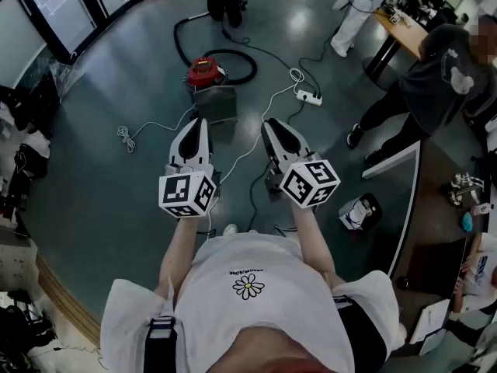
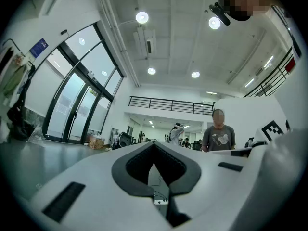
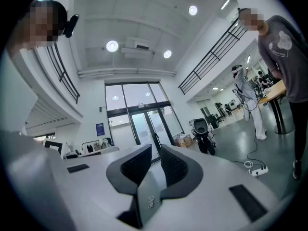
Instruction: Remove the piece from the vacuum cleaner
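Note:
The vacuum cleaner (image 1: 205,71) is a red canister on the grey floor ahead of me, with a black hose (image 1: 237,64) looped behind it and a grey box (image 1: 215,103) right in front of it. Both grippers hang in the air short of it, touching nothing. My left gripper (image 1: 198,123) points at the grey box; in the left gripper view, the left gripper (image 2: 154,144) has its tips meeting, with nothing held. My right gripper (image 1: 273,124) is beside it; in the right gripper view, the right gripper (image 3: 155,150) shows a narrow empty gap between the pads.
A white power strip (image 1: 310,97) and its white cable (image 1: 256,138) lie on the floor right of the vacuum. A person in dark clothes (image 1: 435,84) stands at the right by a desk edge (image 1: 404,200). Another person (image 1: 353,14) stands farther back. Glass doors (image 3: 139,124) line the left side.

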Available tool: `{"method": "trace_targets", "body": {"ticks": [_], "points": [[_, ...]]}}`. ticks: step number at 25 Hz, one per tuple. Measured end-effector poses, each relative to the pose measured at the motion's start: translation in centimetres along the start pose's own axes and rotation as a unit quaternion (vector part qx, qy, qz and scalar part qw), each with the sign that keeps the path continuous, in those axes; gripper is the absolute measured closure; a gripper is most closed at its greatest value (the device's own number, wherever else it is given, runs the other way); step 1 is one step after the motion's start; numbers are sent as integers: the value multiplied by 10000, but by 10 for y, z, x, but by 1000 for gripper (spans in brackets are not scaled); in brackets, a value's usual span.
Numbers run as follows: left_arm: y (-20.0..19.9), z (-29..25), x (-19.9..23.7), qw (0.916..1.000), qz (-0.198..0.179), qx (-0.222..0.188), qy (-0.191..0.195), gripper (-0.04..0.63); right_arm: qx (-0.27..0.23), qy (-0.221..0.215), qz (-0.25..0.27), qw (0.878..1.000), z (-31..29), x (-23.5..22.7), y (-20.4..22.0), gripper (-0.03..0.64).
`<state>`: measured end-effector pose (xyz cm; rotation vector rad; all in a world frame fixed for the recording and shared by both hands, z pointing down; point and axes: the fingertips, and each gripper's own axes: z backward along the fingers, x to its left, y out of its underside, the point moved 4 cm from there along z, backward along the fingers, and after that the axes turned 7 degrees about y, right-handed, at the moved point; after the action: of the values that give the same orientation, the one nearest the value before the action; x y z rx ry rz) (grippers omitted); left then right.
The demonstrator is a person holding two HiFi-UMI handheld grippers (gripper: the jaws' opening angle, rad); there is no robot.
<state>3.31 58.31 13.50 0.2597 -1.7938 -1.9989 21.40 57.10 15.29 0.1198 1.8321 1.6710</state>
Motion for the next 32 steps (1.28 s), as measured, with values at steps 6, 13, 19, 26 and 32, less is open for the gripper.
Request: {"method": "trace_targets", "body": {"ticks": [6,13,19,26,32], "points": [[10,1,-11,9996,0,73,-264,589,87,-575,-338,9977,11,-11,1,546],[11,4,-6,9983,-95,149,-547,589,245,-983,-302,9944,2,-16,6,546],[19,-14,13,9981,-69,179,-591,589,298,-907,97,9954,-23,-28,10,452],[38,-78,70,9984,65,84,-557,589,372,-728,99,9966,-97,-62,15,442],[39,-138,147,9977,229,52,-640,589,444,-654,128,9968,-191,-79,7,442]]}}
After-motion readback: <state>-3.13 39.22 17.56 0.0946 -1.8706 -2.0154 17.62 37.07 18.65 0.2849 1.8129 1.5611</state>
